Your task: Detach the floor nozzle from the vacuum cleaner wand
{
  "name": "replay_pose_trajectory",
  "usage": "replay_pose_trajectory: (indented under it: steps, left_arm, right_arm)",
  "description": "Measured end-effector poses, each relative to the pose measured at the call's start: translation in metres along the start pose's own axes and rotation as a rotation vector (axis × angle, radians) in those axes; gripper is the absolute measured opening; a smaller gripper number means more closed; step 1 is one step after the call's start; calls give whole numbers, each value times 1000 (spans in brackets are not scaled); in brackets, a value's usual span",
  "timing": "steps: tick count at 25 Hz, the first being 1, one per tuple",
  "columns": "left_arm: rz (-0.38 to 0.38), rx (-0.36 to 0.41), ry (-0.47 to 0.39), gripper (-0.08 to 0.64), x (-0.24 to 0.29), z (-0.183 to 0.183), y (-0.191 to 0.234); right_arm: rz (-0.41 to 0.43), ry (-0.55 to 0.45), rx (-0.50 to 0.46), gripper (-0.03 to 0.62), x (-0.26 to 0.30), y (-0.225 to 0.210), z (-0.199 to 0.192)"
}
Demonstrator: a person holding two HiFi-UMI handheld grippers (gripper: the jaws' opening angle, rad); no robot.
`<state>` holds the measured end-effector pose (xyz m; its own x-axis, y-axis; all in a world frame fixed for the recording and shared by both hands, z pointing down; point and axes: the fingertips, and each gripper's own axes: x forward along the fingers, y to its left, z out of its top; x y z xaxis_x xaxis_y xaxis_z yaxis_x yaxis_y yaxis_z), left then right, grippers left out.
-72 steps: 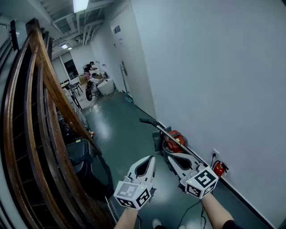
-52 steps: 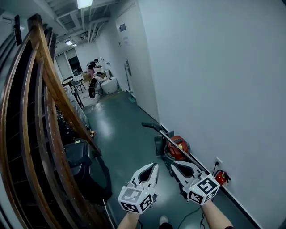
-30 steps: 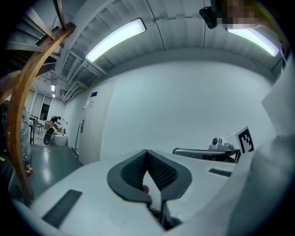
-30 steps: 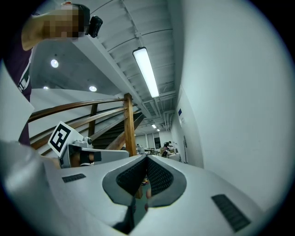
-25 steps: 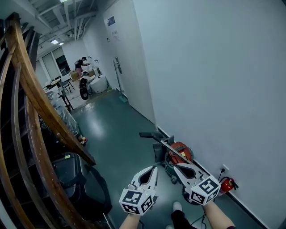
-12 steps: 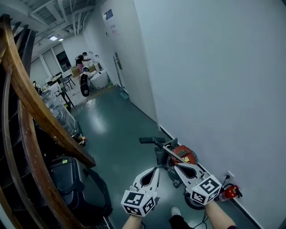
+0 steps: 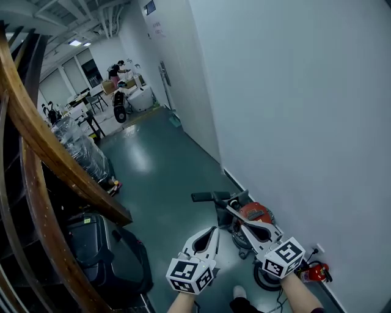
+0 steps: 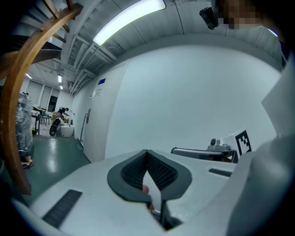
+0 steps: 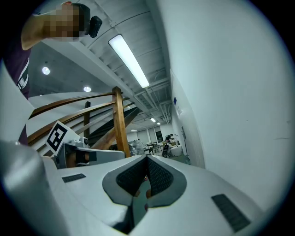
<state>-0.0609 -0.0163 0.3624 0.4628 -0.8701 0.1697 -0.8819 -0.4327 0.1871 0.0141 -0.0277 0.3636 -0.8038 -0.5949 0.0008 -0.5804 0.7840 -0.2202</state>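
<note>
Head view looks down the corridor (image 7: 153, 165); both gripper views peer level along their jaws, sharing the white wall (image 7: 293, 92)

no text can be read anywhere. a dark sign (image 7: 149, 7) and a paper notice (image 7: 157, 28) at the upper left of the head view are too small to make out. the cubes on the left gripper (image 7: 214, 230) and right gripper (image 7: 232, 209) bear only black-and-white square patterns.

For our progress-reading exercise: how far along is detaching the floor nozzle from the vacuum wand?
Done: nothing; the vacuum cleaner sits untouched by the wall. In hand: nothing; left tongs and right tongs are shut, empty, clear of its wand. Left: the whole detachment.
</note>
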Motion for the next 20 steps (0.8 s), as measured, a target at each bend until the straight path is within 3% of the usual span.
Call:
replay_pose_trajectory:
  steps: [12,20]
  left_arm:
    - [35,-19,38,3,46,-7,31]
    - [32,-48,70,3,85,-26,78]
  right_arm:
    - [9,29,30,17,30,-41,-10]
    - [-21,49,55,17,71,-78,-31]
